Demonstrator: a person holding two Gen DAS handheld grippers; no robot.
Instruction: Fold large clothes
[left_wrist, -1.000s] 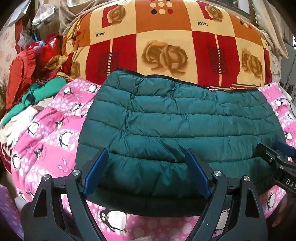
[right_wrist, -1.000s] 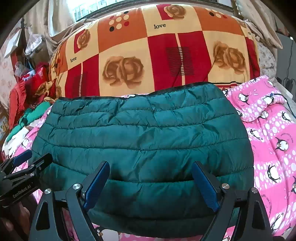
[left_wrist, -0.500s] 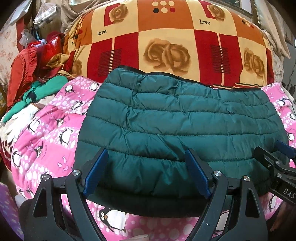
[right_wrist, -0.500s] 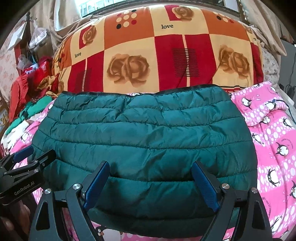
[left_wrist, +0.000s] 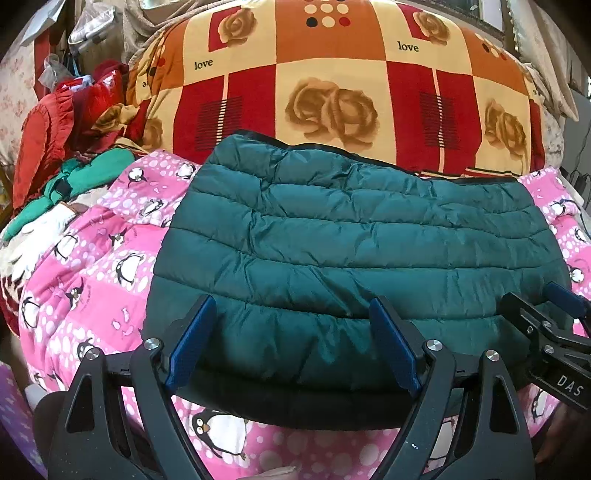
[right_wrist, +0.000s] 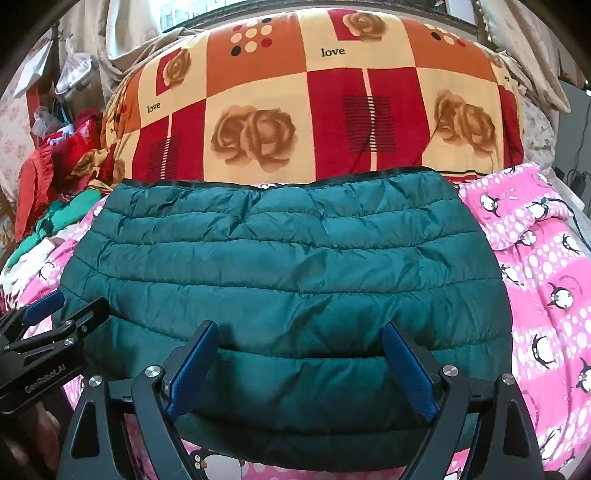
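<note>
Left wrist view: green puffer jacket (left_wrist: 351, 258) lies folded compact at 12 o'clock; left tool (left_wrist: 291, 347) and right tool (right_wrist: 299, 365) both agape, empty; task looks near done

Near hem of the green puffer jacket (left_wrist: 351, 251) partly masked by the left gripper (left_wrist: 293, 347) frame in the left wrist view, by the right gripper (right_wrist: 297, 367) in the right. Pink penguin quilt (left_wrist: 92, 280) cut off at the bottom edge. Cluttered pile of red and green clothes (left_wrist: 62, 147) too jumbled to tell apart. Underside of the jacket unseen.
</note>
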